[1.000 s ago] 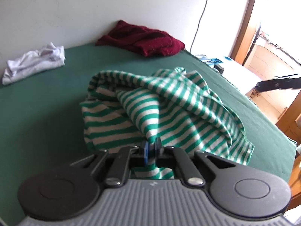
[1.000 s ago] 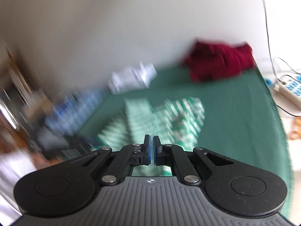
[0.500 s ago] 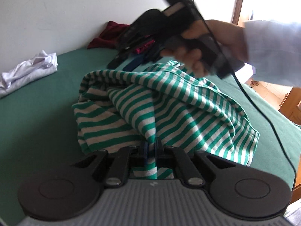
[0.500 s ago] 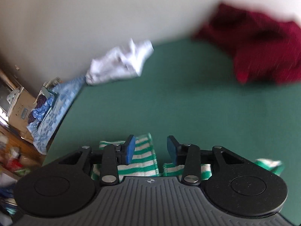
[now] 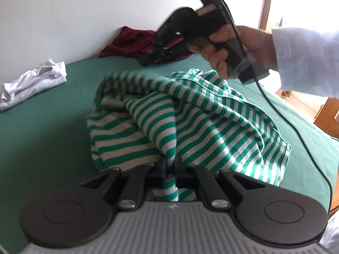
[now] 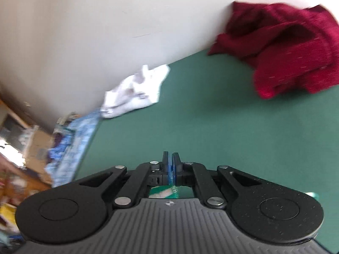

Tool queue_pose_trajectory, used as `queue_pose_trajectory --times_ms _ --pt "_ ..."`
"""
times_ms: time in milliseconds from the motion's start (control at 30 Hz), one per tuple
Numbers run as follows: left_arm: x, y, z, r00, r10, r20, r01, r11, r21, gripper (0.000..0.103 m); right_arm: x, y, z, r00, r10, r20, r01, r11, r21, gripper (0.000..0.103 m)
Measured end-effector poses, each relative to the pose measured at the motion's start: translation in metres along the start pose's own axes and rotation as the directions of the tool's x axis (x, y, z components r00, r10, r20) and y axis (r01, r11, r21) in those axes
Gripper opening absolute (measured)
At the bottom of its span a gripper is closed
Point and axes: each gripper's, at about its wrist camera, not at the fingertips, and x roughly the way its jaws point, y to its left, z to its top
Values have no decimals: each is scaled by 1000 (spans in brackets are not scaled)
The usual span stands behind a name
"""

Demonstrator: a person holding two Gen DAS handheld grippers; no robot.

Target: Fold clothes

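A green-and-white striped knit garment [image 5: 190,122] is heaped on the dark green table cover [image 5: 46,131], bunched up directly ahead of the left gripper [image 5: 169,169], whose jaws are clamped on a twisted fold of it. The right gripper [image 6: 170,167] has just been closing and its blue pads are now together; in its own view only a scrap of striped cloth shows beneath the jaws, and it cannot be told whether any fabric is pinched between the pads. In the left view that gripper is held above the far side of the heap, apparently clear of it.

If nothing was caught, a spreading pull would be made with one corner only and the garment would be dragged into a tighter twist. Beyond the right gripper, a crumpled white cloth [image 6: 135,91] and a dark red knit garment [image 6: 286,53] could be snagged by a wide sweep.
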Motion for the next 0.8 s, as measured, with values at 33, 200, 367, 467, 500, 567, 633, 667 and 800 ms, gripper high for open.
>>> queue_pose_trajectory --times_ms 33,200,367,467,500,567,633,667,800 --pt "-1 -1 0 1000 6 -1 -6 1000 2 1 1 -6 -1 1000 6 -11 -6 1000 31 0" --pt "-10 -5 4 1000 3 22 -4 1000 22 1 3 -19 -8 985 131 -114 -116 985 125 41" --pt "-9 -4 9 999 -5 33 5 1000 -3 1 24 10 -11 953 185 -242 -185 983 22 8" --pt "-21 -4 7 995 25 98 -26 1000 8 0 11 25 -6 974 193 -121 -199 979 -45 7" --pt "-24 -4 5 995 18 102 -18 1000 -1 0 4 23 -4 979 194 -64 -196 980 -43 7" --pt "-31 -2 0 994 5 112 -3 1000 -18 0 3 7 -2 990 136 -26 -136 991 5 7" --pt "-29 -2 -6 996 13 93 -12 1000 -16 0 18 -8 -5 998 0 -61 0 1000 -7 7" --pt "-24 -2 -11 997 29 69 -28 1000 -5 0 25 -12 -10 994 -64 -85 61 997 -46 8" --pt "-18 0 -15 998 53 32 -54 998 17 0 21 -13 -23 990 -116 -82 108 989 -98 19"
